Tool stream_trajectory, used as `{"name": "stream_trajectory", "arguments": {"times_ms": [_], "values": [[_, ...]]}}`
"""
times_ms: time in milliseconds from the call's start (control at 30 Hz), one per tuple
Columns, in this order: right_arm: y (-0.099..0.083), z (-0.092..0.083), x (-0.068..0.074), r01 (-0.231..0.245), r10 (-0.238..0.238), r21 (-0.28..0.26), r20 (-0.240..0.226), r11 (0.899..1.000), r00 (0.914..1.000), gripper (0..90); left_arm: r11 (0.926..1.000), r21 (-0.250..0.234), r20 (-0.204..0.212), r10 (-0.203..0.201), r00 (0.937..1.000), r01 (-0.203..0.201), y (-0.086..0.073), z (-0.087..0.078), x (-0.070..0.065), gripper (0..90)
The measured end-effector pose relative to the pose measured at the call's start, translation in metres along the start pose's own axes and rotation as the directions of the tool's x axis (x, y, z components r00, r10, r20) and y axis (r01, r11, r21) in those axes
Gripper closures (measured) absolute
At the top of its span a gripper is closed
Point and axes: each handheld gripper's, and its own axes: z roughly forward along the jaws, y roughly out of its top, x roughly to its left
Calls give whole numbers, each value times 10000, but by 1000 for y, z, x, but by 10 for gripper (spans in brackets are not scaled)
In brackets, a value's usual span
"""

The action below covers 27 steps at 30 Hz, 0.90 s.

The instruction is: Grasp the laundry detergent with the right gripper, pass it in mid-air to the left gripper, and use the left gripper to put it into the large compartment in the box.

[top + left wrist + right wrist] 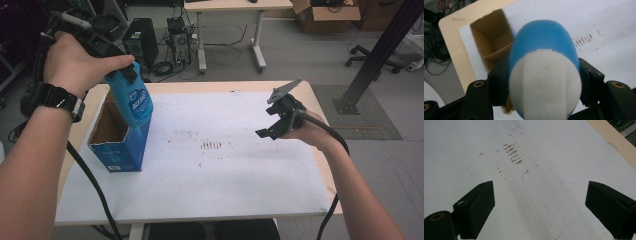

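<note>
Blue plastic is what your left gripper (131,70) is clamped on: the bottle (134,101), held by its white cap end (545,82), hangs tilted above the box (119,137) at the table's (220,87) left edge, its base over the open top. The box stands upright on the white sheet (240,170). Brown smudges (211,145) mark the sheet's middle. Your right gripper (540,207) hovers over the sheet, jaws wide apart, nothing between them.
</note>
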Motion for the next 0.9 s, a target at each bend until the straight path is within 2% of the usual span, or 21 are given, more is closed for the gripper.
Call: {"name": "stream_trajectory", "arguments": {"times_ms": [133,233,400,667,900], "values": [[-10,0,-4,-239,238,59,83,9997,9997,86,9976,-12,-289,-688,9972,688,-4,1,15,383],[-15,1,-6,-334,332,123,128,9994,9994,86,9939,-24,-583,-1100,9922,1100,-8,2,25,383],[-17,1,-8,-420,419,103,172,9991,9990,86,9863,26,-709,-1645,9838,1651,-16,6,40,383],[-18,-1,-10,-504,504,5,209,9987,9985,86,9760,111,-1029,-2154,9711,2177,-29,18,57,383],[-17,-1,-9,-511,510,40,232,9987,9984,87,9704,252,-938,-2370,9670,2403,-38,38,62,383]]}}
